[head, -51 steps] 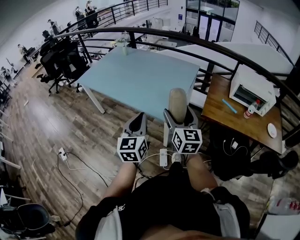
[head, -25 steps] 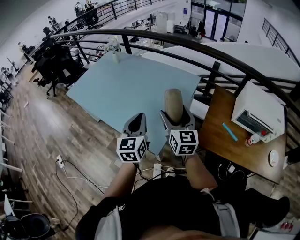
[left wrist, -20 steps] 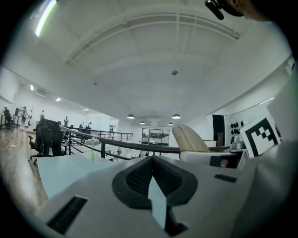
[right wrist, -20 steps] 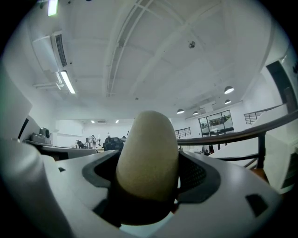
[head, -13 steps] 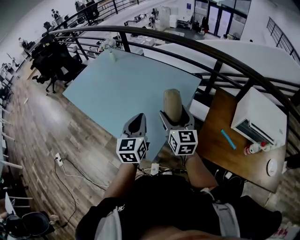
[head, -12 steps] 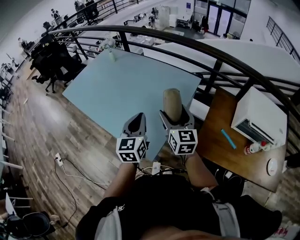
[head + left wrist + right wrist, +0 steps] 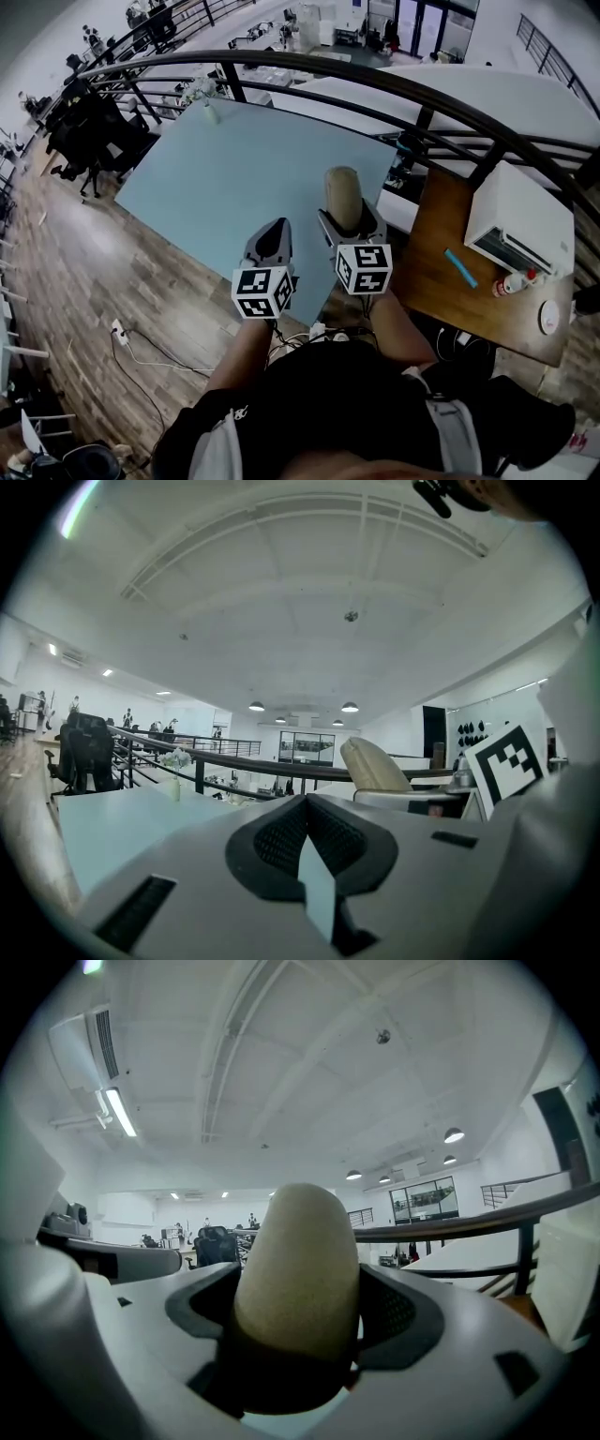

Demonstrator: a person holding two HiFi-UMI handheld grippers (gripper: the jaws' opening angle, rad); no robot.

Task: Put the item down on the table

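My right gripper (image 7: 348, 217) is shut on a beige, rounded, loaf-like item (image 7: 344, 194) that sticks out beyond the jaws; in the right gripper view the same item (image 7: 298, 1269) fills the gap between both pads. My left gripper (image 7: 272, 240) is beside it, shut with nothing between its jaws, as the left gripper view (image 7: 309, 850) shows. Both are held near the front right corner of a light blue table (image 7: 234, 169), the item over the table's edge.
A black railing (image 7: 375, 84) curves behind the table. To the right stands a wooden desk (image 7: 441, 272) with a white oven-like box (image 7: 520, 225), a blue stick and a small bottle. A small vase (image 7: 208, 111) stands at the table's far corner. Cables lie on the wooden floor.
The view has shifted a little: the table has slid toward me and the left. Both grippers keep their places and the right one still holds the beige item.
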